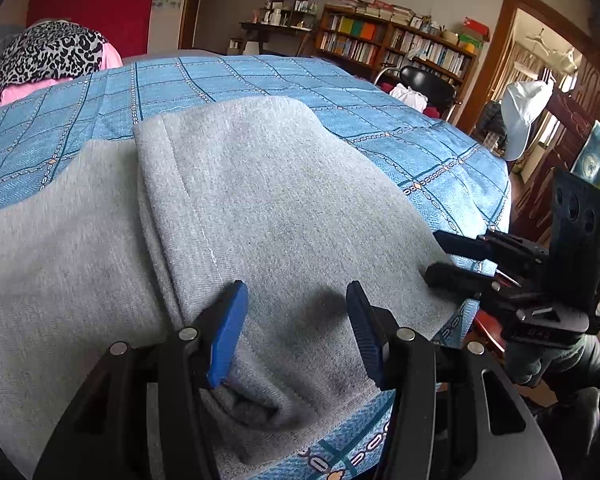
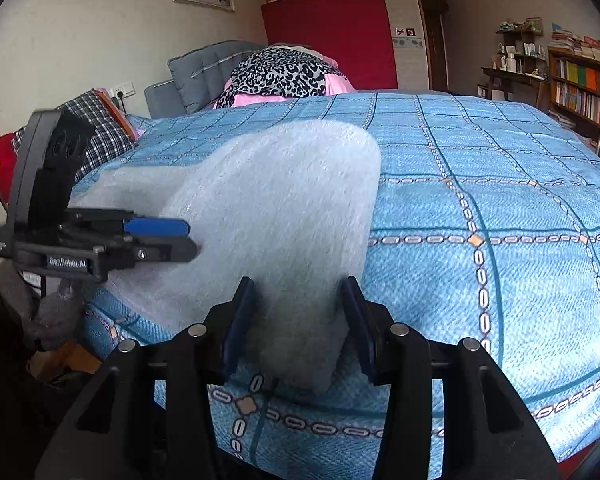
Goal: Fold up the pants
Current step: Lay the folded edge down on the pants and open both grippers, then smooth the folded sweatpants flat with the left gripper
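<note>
Left wrist view: we see the pants (image 1: 260, 208) folded on the bed (image 1: 420, 148), long axis leading away.
Left claw (image 1: 296, 332): partly open, holding nothing, nearest the folded edge.
Right claw (image 2: 300, 320): partly open, empty, over the hem.

We read "GenRobot.AI" in pale letters on the black side of the left gripper (image 2: 180, 236), seen from the right wrist camera; the small signs on the far wall (image 2: 405, 32) are too small for us to read
</note>
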`<action>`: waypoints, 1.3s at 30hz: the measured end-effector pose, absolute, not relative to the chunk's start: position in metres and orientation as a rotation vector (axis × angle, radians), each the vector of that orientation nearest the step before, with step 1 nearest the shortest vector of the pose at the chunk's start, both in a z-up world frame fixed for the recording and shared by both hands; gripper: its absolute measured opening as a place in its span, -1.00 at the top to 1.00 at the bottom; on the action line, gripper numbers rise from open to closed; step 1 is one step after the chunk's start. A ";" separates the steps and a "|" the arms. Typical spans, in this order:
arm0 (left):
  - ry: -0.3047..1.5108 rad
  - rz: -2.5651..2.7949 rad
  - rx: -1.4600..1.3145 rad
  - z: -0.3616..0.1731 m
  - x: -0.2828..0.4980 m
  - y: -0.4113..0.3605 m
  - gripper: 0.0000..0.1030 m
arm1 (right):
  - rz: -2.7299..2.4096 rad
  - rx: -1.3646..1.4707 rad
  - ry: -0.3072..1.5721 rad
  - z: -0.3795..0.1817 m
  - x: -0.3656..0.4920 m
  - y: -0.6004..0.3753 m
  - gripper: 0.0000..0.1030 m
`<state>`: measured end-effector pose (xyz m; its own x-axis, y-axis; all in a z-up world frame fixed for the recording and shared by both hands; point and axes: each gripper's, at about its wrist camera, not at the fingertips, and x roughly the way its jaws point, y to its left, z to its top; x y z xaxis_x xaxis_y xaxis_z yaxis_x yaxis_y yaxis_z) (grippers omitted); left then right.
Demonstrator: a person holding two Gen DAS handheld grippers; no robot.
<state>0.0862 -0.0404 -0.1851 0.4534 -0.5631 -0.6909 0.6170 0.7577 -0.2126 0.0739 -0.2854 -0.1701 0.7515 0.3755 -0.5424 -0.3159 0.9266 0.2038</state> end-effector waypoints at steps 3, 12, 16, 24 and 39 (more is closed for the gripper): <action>0.823 -0.732 0.055 -0.186 0.087 -0.037 0.00 | 0.368 0.149 0.590 -0.149 0.093 -0.297 0.10; 0.821 -0.742 0.015 -0.186 0.089 -0.031 -0.01 | 0.431 0.169 0.634 -0.109 0.188 -0.281 0.08; 0.821 -0.748 0.009 -0.188 0.090 -0.026 -0.01 | 0.470 0.188 0.743 -0.120 0.233 -0.273 0.08; 0.809 -0.768 -0.001 -0.193 0.090 -0.018 -0.01 | 0.396 0.109 0.901 -0.152 0.290 -0.262 0.08; 0.830 -0.794 -0.089 -0.183 0.085 -0.001 -0.19 | 0.479 -0.119 0.788 -0.117 0.266 -0.184 0.07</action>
<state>0.0852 -0.0014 -0.1835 0.4103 -0.6624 -0.6268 0.5966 0.7148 -0.3649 0.2661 -0.1838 -0.1168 0.6046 0.3690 -0.7060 -0.4564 0.8868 0.0726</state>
